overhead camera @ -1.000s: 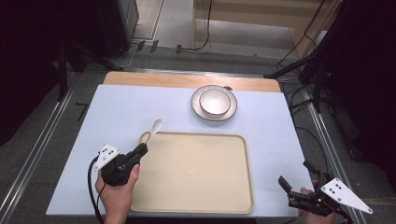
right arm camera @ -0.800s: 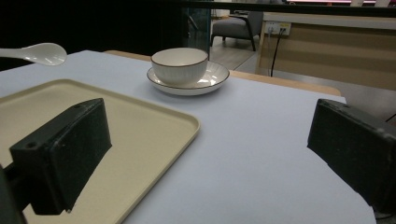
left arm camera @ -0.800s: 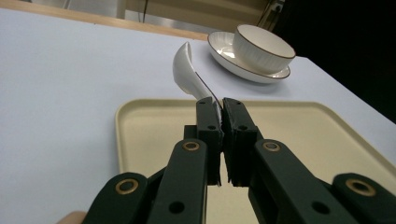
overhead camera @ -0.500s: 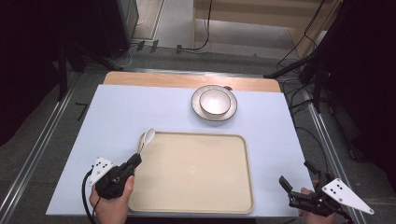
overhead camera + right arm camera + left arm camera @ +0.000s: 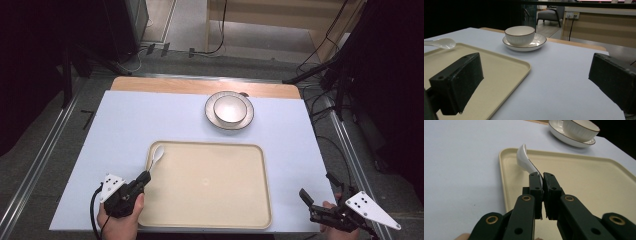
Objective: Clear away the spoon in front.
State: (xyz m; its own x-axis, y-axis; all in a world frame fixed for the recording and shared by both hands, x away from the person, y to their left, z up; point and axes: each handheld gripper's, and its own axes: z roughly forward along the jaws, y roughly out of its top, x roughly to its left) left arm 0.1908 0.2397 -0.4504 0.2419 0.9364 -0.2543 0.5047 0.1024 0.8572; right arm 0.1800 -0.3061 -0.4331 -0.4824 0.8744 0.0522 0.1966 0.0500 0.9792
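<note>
A pale lilac-blue worktop point(image 5: 130, 130) with a bare wooden strip along its far edge is seen under dim light, with dark floor, cables and metal rails around it. A beige rectangular plastic tray point(image 5: 210, 200) is laid on the near half of the worktop.

The left gripper point(image 5: 144, 178) is held at the tray's near left corner by a hand point(image 5: 120, 222), and its jaws are clamped together on the handle of a white ceramic soup spoon point(image 5: 156, 155). In the left gripper view the spoon point(image 5: 525, 160) is seen to run forward from the jaw tips, its bowl raised above the tray's far left corner, just inside the rim point(image 5: 502, 170). Whether the bowl touches the tray cannot be told.

Well ahead of that gripper and off to its right, a white ribbed bowl with a dark rim point(image 5: 230, 108) is seated on a matching white saucer point(image 5: 247, 120), beyond the tray's far edge.

The right gripper point(image 5: 320, 195) is held off the tray's near right corner, at the worktop's near edge, with its jaws spread wide apart and nothing between them. Through that gap, in the right gripper view, the bowl point(image 5: 519, 35) and saucer point(image 5: 536, 42) are seen straight ahead, and the tray point(image 5: 499, 70) to the left.
</note>
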